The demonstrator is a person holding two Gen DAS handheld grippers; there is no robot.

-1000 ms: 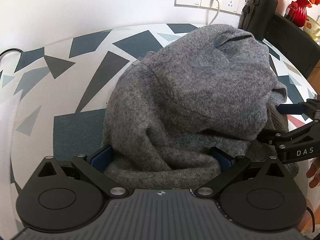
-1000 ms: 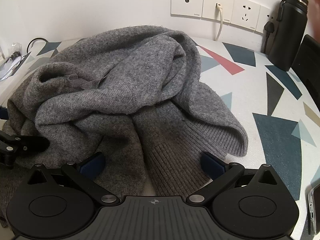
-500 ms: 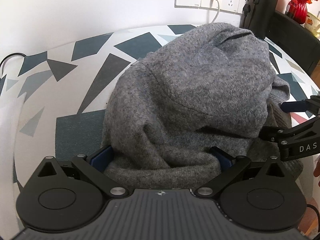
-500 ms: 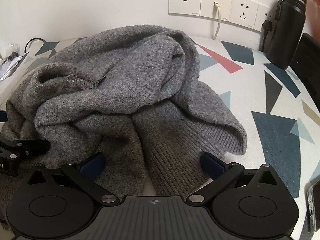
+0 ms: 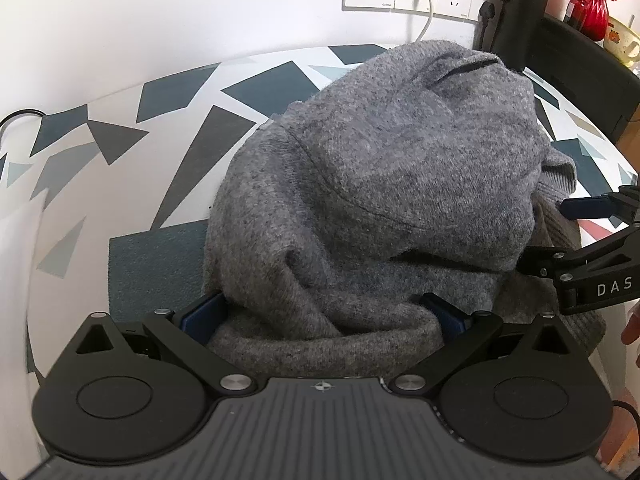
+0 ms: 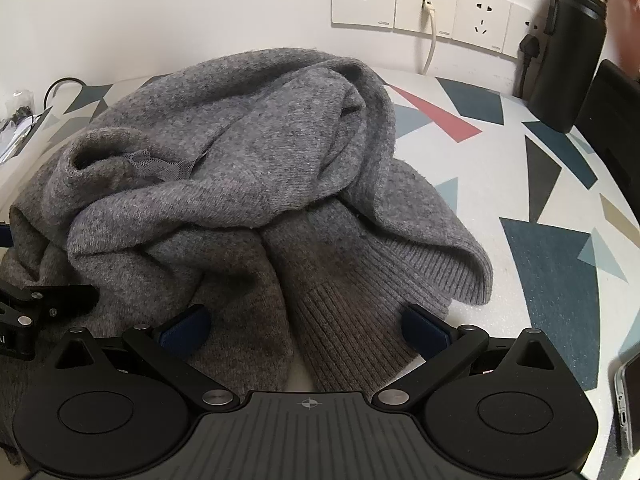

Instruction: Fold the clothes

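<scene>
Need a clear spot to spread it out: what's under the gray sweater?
The sweater lies bunched on a white table printed with colored triangles. Whatever sits under the heap itself is covered, so I cannot tell.

We seem to be in a home: a table under a white cloth with geometric triangles (image 6: 536,184), white wall sockets (image 6: 424,0) at upper centre, a black flask (image 6: 572,52) and a red vase of orange flowers (image 5: 596,8) at upper right.

We see 2 bright, evenly lit views with soft shadows under the sweater (image 6: 248,184); fisheye distortion curves the edges, corners go dark, and focus is sharp.
</scene>
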